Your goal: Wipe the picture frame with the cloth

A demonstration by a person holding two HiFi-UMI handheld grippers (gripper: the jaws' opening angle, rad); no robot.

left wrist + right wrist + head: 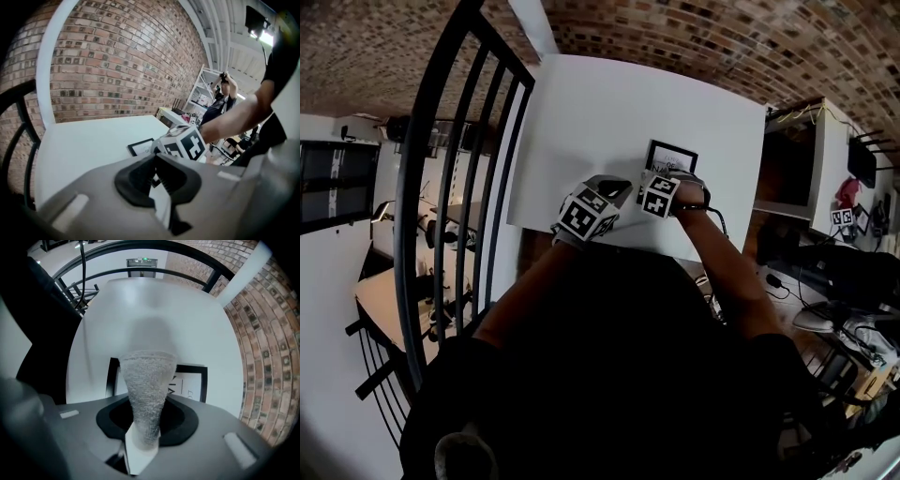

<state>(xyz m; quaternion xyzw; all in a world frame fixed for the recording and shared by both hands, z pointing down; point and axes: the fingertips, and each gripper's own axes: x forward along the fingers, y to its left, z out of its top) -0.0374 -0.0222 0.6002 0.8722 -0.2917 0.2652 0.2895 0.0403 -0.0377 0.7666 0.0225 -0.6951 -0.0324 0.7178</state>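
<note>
Grey cloth [145, 380] at the picture frame [190, 380]: wiping step

Empty left hand-held gripper [154, 161] pressed together, near the frame lying on the white table [609, 103]. Further right, right hand-held gripper [143, 427] pinching the cloth; next, probably a sweep across the frame's face

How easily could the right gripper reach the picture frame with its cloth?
Likely yes. The right gripper is shut on the cloth, whose end overlaps the picture frame on the table; nothing shows between them. Touching can't be confirmed.
</note>
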